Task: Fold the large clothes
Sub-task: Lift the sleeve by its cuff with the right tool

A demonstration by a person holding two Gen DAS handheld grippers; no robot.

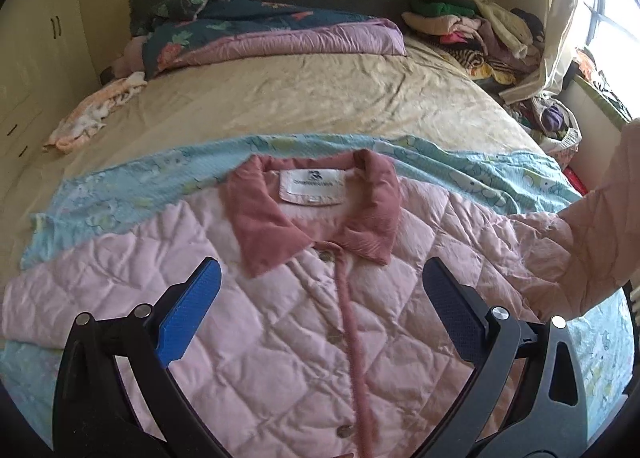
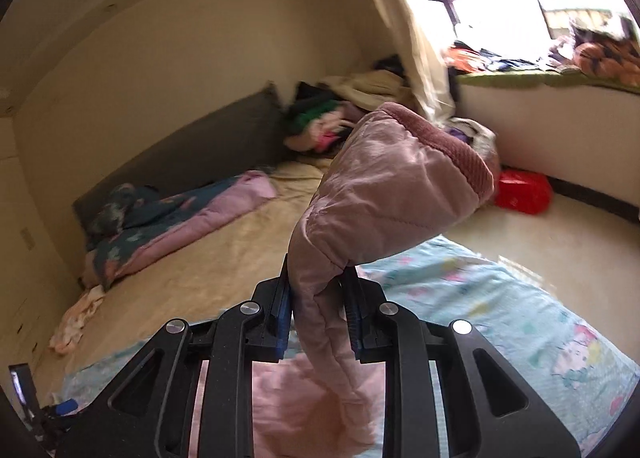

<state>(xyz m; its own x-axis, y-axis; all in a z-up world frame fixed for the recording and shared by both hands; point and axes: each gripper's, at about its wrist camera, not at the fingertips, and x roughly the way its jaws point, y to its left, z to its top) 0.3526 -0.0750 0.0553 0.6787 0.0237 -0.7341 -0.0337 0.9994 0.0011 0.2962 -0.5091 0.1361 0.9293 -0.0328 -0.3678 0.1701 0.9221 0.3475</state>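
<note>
A pink quilted jacket (image 1: pixel 304 322) with a dusty-rose collar lies face up and buttoned on a light blue cartoon-print sheet (image 1: pixel 120 194) on the bed. My left gripper (image 1: pixel 320 278) is open and empty, hovering over the jacket's chest just below the collar. My right gripper (image 2: pixel 320 298) is shut on the jacket's right sleeve (image 2: pixel 384 194) and holds it up in the air, cuff uppermost. The raised sleeve shows at the right edge of the left wrist view (image 1: pixel 592 234).
A beige bedsheet (image 1: pixel 304 98) covers the bed. A folded floral and purple quilt (image 1: pixel 256 34) lies at the headboard. A clothes pile (image 1: pixel 472 26) sits at the far right corner. A small peach garment (image 1: pixel 92 118) lies at the left. A red bag (image 2: pixel 520 190) is on the floor.
</note>
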